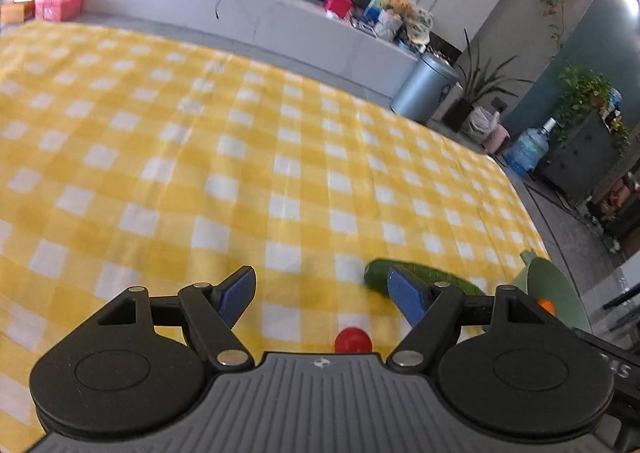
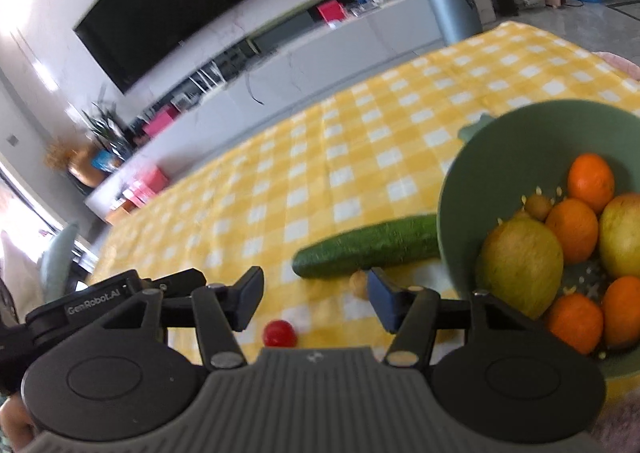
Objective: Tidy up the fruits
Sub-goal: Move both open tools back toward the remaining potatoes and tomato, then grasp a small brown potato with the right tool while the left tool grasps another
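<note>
Wide bare yellow checked cloth (image 1: 200,141) ahead, far edge against a grey counter (image 1: 280,25). Left gripper (image 1: 322,295) and right gripper (image 2: 316,299) both spread, grasping nothing. Cucumber (image 2: 368,245) touching green bowl (image 2: 520,133) of oranges (image 2: 574,225); cherry tomato (image 2: 279,333) loose nearby

Both grippers agape (left gripper (image 1: 322,295), right gripper (image 2: 315,299))

My left tool (image 1: 322,293) hangs wide open over the checked cloth (image 1: 200,141).
A cherry tomato (image 1: 353,339) sits between my fingers; a cucumber (image 1: 378,273) lies beyond.
</note>
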`<state>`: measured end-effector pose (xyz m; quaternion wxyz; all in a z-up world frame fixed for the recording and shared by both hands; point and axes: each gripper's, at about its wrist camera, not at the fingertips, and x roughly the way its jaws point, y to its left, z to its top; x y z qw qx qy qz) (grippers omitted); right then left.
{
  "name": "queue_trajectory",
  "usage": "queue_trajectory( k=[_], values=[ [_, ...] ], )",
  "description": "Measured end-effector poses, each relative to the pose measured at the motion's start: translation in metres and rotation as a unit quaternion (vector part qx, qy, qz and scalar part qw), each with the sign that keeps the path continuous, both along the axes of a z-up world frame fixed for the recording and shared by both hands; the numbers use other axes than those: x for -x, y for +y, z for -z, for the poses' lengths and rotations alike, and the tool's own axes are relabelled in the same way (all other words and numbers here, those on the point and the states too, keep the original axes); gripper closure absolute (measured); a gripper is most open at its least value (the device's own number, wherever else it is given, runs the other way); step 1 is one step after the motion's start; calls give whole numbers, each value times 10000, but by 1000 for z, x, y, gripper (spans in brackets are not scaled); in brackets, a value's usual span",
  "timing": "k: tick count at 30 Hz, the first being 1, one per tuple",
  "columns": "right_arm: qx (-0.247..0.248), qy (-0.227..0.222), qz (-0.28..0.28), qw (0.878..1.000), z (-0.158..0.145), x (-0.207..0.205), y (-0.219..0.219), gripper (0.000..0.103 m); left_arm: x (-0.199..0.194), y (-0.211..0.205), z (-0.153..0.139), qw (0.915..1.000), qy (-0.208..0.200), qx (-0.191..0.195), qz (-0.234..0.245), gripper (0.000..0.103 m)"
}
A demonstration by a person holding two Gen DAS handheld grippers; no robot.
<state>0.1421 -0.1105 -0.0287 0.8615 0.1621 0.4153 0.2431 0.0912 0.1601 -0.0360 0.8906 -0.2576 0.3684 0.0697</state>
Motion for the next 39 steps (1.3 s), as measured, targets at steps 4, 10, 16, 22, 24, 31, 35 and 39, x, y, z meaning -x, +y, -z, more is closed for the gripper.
queue_trajectory(
  k=[4, 10, 16, 22, 24, 31, 35, 39],
  values=[
    [580, 19, 252, 9980, 7, 3, 14, 57, 0, 0, 11, 9997, -13, 138, 214, 15],
    [1528, 108, 821, 9848, 15, 17, 15, 71, 1, -6, 16, 9993, 35, 14, 382, 15],
    [1283, 585, 1611, 9768, 22, 24, 9, 71, 3, 0, 17, 9999, 63, 26, 74, 15],
    [952, 848, 2800, 9515, 40, 31, 7, 71, 10, 29, 19, 9972, -80, 621, -404, 15],
    [982, 776, 2974, 9465, 43, 30, 8, 71, 9, 34, 19, 9965, -81, 755, -334, 15],
    [1094, 527, 2941, 9480, 47, 21, 22, 77, 5, 31, 19, 9966, -60, 814, -142, 15],
    [1167, 492, 2913, 9482, 52, 22, 27, 82, 4, 28, 20, 9975, -8, 700, -126, 15],
    [847, 469, 2770, 9560, 52, 29, 22, 82, 4, 22, 18, 9986, -144, 513, -14, 15]
  ],
)
